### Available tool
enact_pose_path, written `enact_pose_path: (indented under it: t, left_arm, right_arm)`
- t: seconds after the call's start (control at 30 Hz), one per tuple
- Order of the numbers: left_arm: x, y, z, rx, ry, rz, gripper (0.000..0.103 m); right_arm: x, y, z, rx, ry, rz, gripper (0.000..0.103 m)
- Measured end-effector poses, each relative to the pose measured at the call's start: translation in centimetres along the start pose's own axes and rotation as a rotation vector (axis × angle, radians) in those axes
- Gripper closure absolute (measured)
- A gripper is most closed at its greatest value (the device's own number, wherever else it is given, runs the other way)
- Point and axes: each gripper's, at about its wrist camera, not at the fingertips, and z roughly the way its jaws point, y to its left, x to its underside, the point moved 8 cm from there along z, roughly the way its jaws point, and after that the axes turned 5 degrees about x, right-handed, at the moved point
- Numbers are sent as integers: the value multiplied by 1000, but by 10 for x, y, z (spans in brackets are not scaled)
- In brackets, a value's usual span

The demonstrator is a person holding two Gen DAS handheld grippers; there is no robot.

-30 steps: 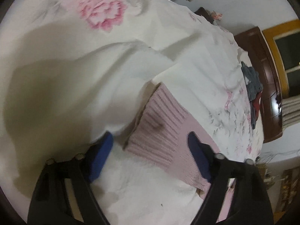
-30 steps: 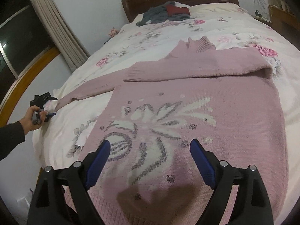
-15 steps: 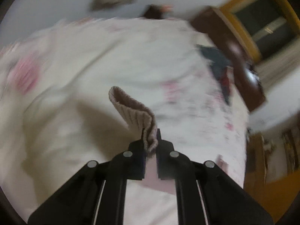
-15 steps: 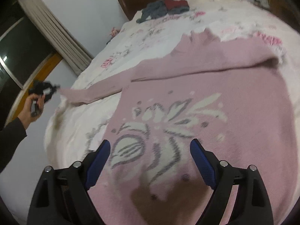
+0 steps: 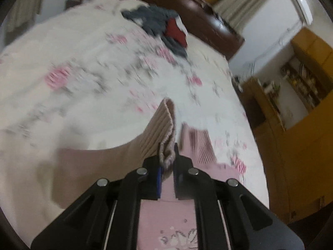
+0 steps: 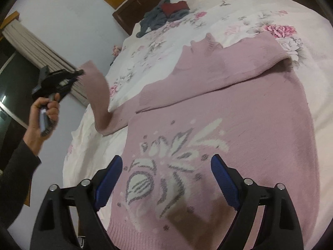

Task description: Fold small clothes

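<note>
The left gripper (image 6: 80, 74) pinches the ribbed sleeve cuff (image 5: 166, 125), lifted at ten o'clock, seemingly to fold it across the pink sweater (image 6: 239, 129) lying flat on the floral bedspread (image 6: 239, 20). The right gripper (image 6: 166, 179) hovers above the hem, jaws spread and empty.

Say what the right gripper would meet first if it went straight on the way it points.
Most likely the pink sweater: the open right gripper points down at its white flower pattern, with nothing between the jaws and the knit. How far above it hovers is unclear.
</note>
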Motion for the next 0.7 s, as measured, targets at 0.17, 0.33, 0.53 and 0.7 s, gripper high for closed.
enact_pose_path:
  t: [0.17,0.33,0.53,0.7]
  left_arm:
    - [41,-17,77,-4,130,54,97]
    - [94,-21,152,16,267,49,94]
    - [131,-5,174,106,314,-51,44]
    - [139,39,118,212,163,-282,36]
  right_arm:
    - [-18,-18,4,11,13,26,7]
    - [-52,-8,22,-74,93,13,6]
    - [-112,3,68,-215,214,129,6]
    - [-142,10,147,-306,349,222,32]
